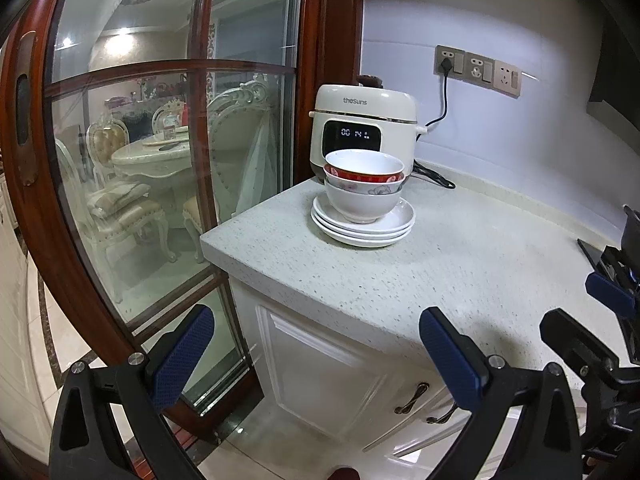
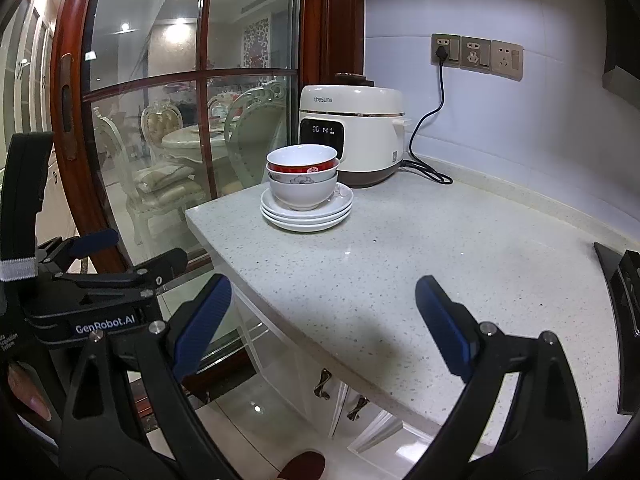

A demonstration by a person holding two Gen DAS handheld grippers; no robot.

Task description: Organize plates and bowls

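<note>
Several nested bowls (image 1: 363, 184) (image 2: 302, 180) sit on a stack of three white plates (image 1: 362, 232) (image 2: 306, 218) near the counter's left corner. The top bowl is white, the one under it has a red band, and a lower one has a flower pattern. My left gripper (image 1: 316, 340) is open and empty, held low in front of the counter corner, well short of the stack. My right gripper (image 2: 322, 316) is open and empty too, over the counter's front edge. Neither gripper touches the dishes.
A cream rice cooker (image 1: 362, 128) (image 2: 352, 132) stands right behind the stack, its cord running to wall sockets (image 2: 476, 56). A red-framed glass door (image 1: 168, 160) borders the speckled counter (image 2: 420, 248) on the left. A black object (image 2: 618, 304) lies at the counter's right end. White cabinets (image 1: 332, 376) are below.
</note>
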